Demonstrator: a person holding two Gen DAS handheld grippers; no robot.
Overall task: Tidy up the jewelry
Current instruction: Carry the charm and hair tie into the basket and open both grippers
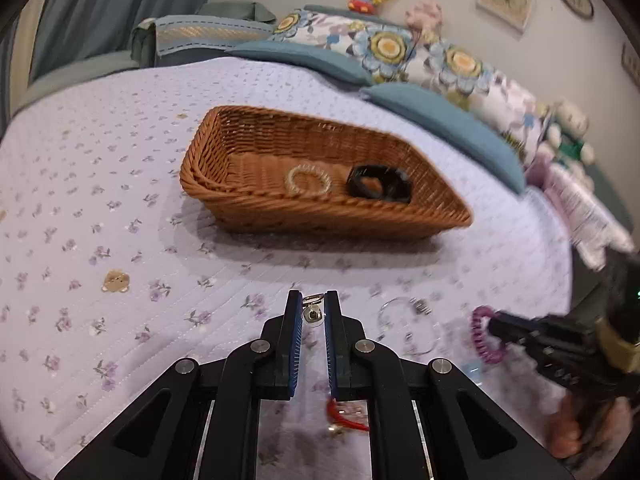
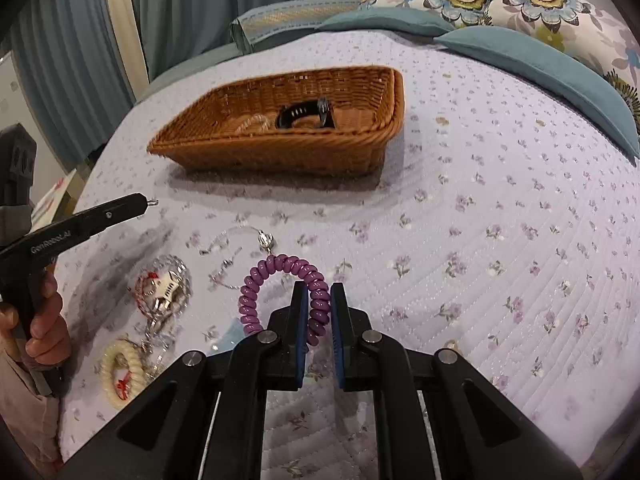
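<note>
A brown wicker basket [image 1: 256, 216] [image 2: 280, 156] stands on the lilac quilt and holds a pale coil bracelet [image 1: 309, 182] and a black bracelet [image 1: 379, 183] [image 2: 304, 114]. My left gripper [image 1: 313, 306] is shut on a small silver charm piece [image 1: 312, 312], in front of the basket. My right gripper [image 2: 319, 300] is shut on a purple coil bracelet [image 2: 276, 276] [image 1: 482, 336], held just above the quilt. The left gripper's tip shows in the right wrist view [image 2: 150, 202].
Loose jewelry lies on the quilt: a clear bracelet with a silver charm [image 2: 262, 240] [image 1: 408, 320], a beaded bracelet with a star charm [image 2: 164, 286], a cream coil bracelet [image 2: 120, 368], a red cord piece [image 1: 346, 416]. Pillows [image 2: 532, 56] line the far side.
</note>
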